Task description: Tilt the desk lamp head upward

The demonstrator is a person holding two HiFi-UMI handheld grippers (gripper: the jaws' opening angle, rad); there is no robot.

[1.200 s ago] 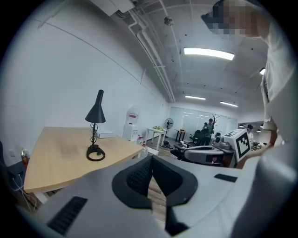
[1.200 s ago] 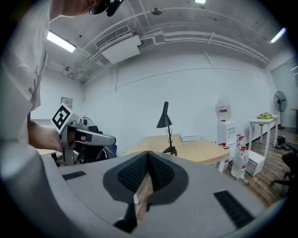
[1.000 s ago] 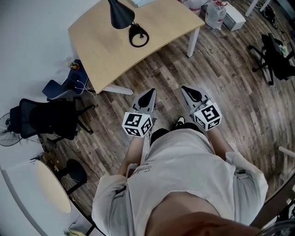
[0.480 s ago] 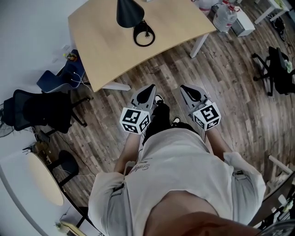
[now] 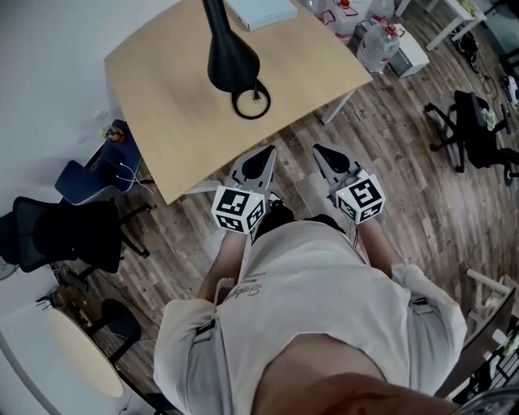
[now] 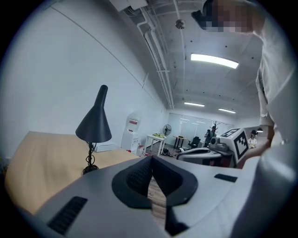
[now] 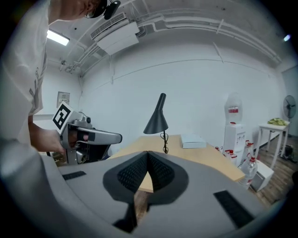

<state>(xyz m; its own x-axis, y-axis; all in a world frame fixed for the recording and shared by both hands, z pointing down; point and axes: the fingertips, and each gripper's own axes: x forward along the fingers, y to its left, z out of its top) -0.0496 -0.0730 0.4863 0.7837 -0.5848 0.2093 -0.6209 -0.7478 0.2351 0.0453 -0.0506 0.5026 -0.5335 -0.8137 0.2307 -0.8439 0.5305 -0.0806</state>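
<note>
Left tool (image 5: pixel 264 154): I see it clenched, empty.
Right tool (image 5: pixel 320 151): clenched, empty.
Table (image 5: pixel 162 105): one desk lamp (image 5: pixel 231 65), one flat white box (image 5: pixel 259 11).

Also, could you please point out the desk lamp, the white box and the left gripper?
desk lamp (image 5: pixel 233 63), head view, on its black shade.
white box (image 5: pixel 260 11), head view, on its top face.
left gripper (image 5: pixel 263 156), head view, between its fingertips.

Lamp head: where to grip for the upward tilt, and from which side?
Probably the lamp head low on its cone, just above the wide rim, jaws across its sides. Come from the desk's near edge: the cone opens downward over the ring base. The left gripper and right gripper are shut; open one first.
</note>
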